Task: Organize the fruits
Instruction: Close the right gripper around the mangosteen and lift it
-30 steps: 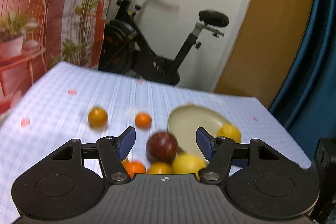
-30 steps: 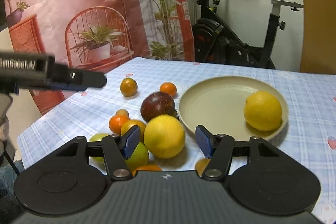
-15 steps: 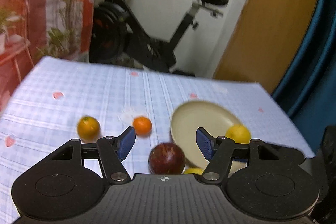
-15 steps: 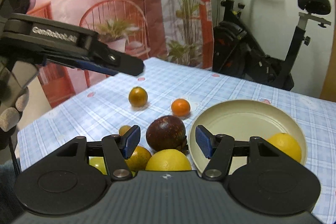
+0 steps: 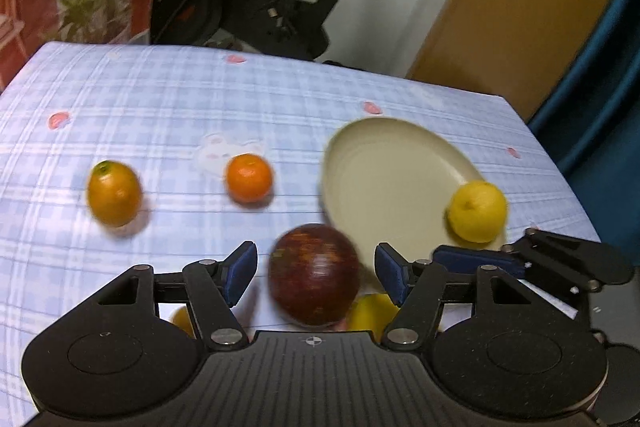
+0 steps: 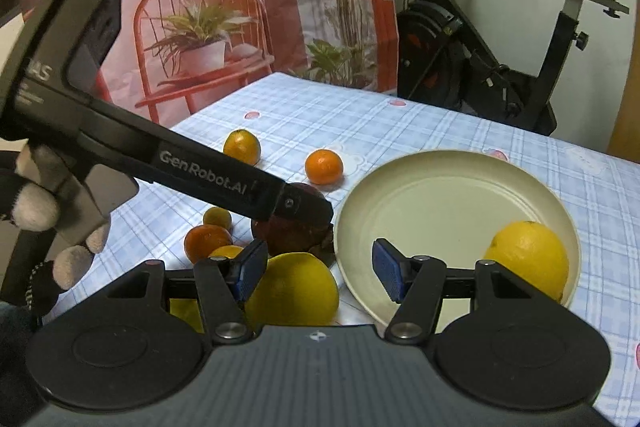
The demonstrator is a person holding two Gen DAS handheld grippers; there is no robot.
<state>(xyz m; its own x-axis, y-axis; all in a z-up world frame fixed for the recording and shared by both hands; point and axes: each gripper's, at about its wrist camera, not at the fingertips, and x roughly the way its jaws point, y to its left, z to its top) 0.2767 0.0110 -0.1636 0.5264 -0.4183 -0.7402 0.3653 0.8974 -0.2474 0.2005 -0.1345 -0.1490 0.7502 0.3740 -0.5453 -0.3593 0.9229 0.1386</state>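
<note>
My main worry is the dark red fruit (image 5: 314,273): it is round and sits hard against the near-left rim of the cream plate (image 5: 384,167), so if I bring the left tongs (image 5: 316,273) down off-centre, one pad may nudge it and send it rolling into the yellow fruit (image 6: 294,287) just in front, or tip it against the plate's edge. The left view is blurred, so my aim is not as sure as I would like. The cluster is crowded too: an orange (image 6: 207,241) and a small green-brown fruit (image 6: 217,217) lie just to its left, and a wide closing could catch a neighbour.

The left tongs are tilted steeply down over the surface (image 5: 160,107), their jaws opening, with the red fruit framed between the blue pads but not pressed by either. From the right view I see them coming in from the left, gloved fingers (image 6: 34,205) gripping the handle, tips right above the fruit.

The right tongs (image 6: 320,271) hang nearer, angled more gently, about half open and empty, just over the yellow fruit and the plate's near rim. One lemon (image 6: 528,259) already lies in the plate, at its right; two oranges (image 5: 114,193) sit apart farther off.
</note>
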